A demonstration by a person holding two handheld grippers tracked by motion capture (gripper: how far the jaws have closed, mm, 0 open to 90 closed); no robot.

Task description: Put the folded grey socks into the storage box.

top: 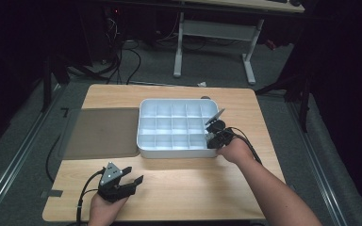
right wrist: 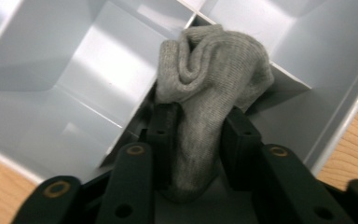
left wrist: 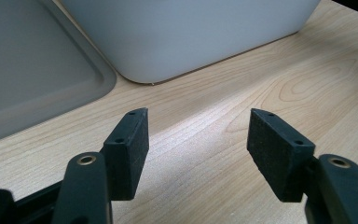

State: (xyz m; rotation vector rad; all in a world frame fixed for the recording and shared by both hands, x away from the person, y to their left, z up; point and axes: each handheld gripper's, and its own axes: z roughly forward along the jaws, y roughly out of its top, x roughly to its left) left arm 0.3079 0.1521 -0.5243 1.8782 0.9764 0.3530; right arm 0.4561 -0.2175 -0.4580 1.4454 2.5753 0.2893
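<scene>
A grey sock (right wrist: 209,93) stands bunched up over a compartment of the white divided tray (right wrist: 51,70). My right gripper (right wrist: 200,116) is shut on its lower part, with a pad against each side. In the high view that gripper (top: 215,136) reaches into the tray (top: 143,141) at its near right corner. My left gripper (top: 133,174) rests low over the wooden table near the front left, open. Its jaws (left wrist: 198,126) stand wide apart with bare wood between them, a short way from the tray's wall (left wrist: 191,32).
A flat grey lid (top: 103,132) lies against the tray's left side, and its rounded corner (left wrist: 28,70) shows in the left gripper view. The table (top: 193,188) ends close behind my hands. A white desk frame (top: 217,33) stands on the floor beyond.
</scene>
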